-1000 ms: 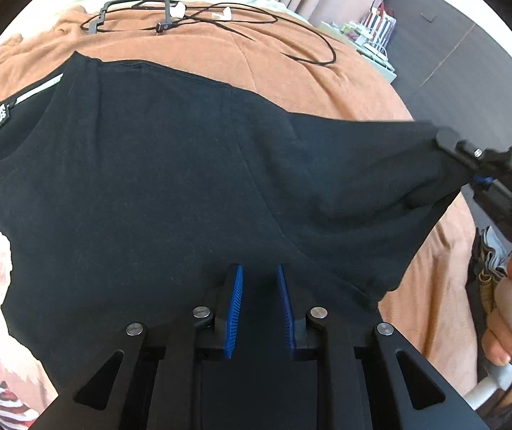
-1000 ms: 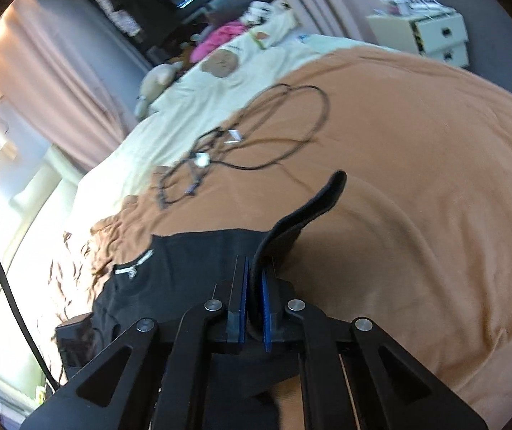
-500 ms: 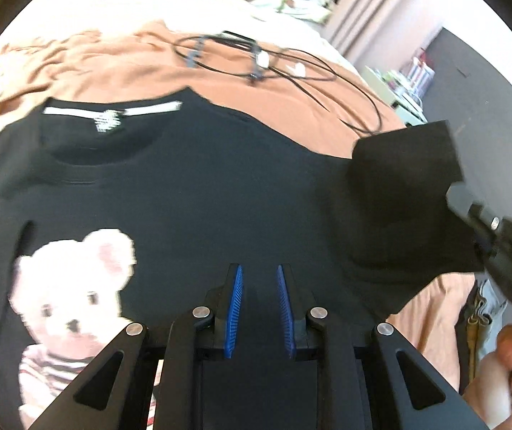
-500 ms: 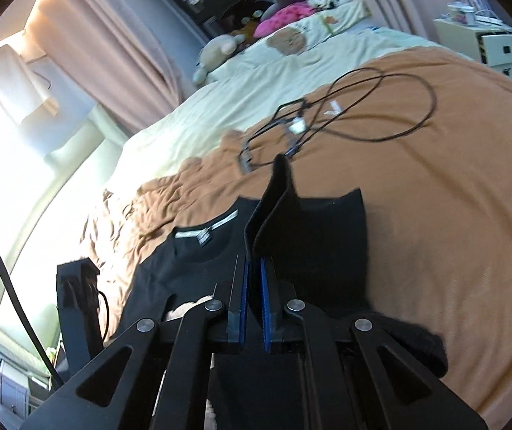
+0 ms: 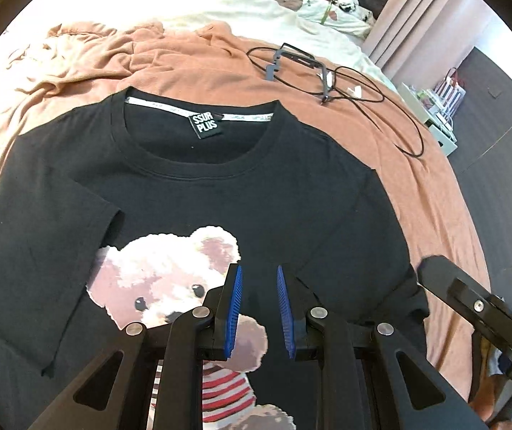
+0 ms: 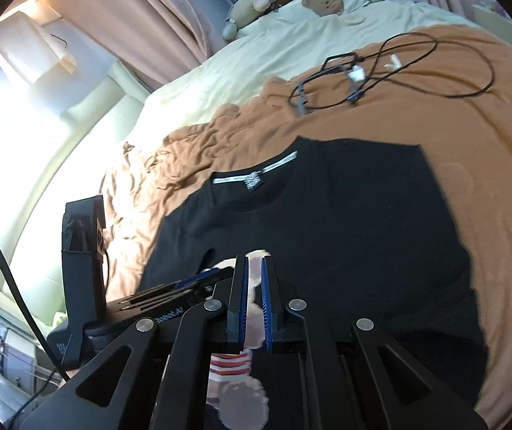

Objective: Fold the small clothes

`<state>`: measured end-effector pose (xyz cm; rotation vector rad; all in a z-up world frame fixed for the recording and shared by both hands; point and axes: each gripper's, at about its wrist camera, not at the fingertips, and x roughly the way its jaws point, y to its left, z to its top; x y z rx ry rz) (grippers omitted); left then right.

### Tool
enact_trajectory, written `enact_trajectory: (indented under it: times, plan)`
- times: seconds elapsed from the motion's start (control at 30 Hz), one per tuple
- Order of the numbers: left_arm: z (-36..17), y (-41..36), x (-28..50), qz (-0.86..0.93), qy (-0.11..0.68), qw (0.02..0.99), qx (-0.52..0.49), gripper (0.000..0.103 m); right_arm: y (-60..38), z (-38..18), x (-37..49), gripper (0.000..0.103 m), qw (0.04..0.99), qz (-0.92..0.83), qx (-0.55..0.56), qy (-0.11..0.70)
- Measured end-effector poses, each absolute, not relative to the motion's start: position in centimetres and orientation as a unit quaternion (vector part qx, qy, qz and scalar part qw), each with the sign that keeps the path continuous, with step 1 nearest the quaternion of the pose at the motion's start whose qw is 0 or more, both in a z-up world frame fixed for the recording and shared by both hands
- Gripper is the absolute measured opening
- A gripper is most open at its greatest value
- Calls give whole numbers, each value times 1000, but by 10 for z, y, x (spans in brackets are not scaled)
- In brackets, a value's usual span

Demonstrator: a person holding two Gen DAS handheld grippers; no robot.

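Tee point(image 5: 220, 186) flat on bed point(image 5: 417, 186), sleeves folded in. Left gripper point(image 5: 259, 308) empty, jaws apart; right gripper point(image 6: 253, 301) just opening, nothing between.

Black fingers point(image 5: 232, 301); ribbed blue pads; silver screws

Bare brown blanket point(image 5: 431, 193) right of the black T-shirt point(image 5: 241, 193); tangled cable point(image 5: 374, 96) beyond its collar

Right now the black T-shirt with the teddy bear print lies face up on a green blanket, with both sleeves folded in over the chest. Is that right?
Not quite: the blanket under the black T-shirt is orange-brown, not green, as the left wrist view shows. The rest holds: the teddy bear print faces up and both sleeves lie folded in over the chest.
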<state>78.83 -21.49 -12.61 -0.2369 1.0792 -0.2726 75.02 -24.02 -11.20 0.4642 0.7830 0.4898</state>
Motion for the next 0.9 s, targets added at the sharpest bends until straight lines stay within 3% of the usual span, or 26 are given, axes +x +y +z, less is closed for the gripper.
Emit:
enact_trajectory:
  times: [0.03, 0.1, 0.17, 0.27, 0.47, 0.6, 0.77, 0.8, 0.83, 0.9]
  plan:
    - [-128, -215, 789, -128, 513, 842, -109, 22, -248, -113, 751, 21, 872, 226, 221, 374]
    - [-132, -217, 791, -131, 517, 839, -107, 22, -268, -116, 751, 88, 877, 204, 229, 371]
    - [-138, -222, 793, -139, 522, 835, -107, 24, -291, -119, 750, 89, 887, 180, 231, 358]
    - [-148, -232, 795, -146, 528, 830, -104, 38, -317, -127, 753, 89, 886, 164, 233, 364]
    - [-162, -254, 801, -161, 533, 826, -90, 38, -340, -136, 752, 88, 899, 120, 224, 358]
    - [-173, -266, 806, -157, 534, 828, -73, 38, -340, -147, 760, 62, 892, 102, 227, 376]
    - [-181, -275, 805, -162, 527, 832, -59, 38, -339, -164, 775, 59, 879, 95, 227, 408]
    - [-181, -278, 803, -165, 526, 832, -55, 31, -338, -166, 774, 59, 877, 94, 231, 411]
    - [-181, -280, 802, -168, 528, 831, -50, 6, -338, -168, 774, 59, 874, 95, 235, 414]
    - [-179, -285, 799, -169, 530, 831, -34, 3, -337, -173, 769, 54, 870, 104, 237, 419]
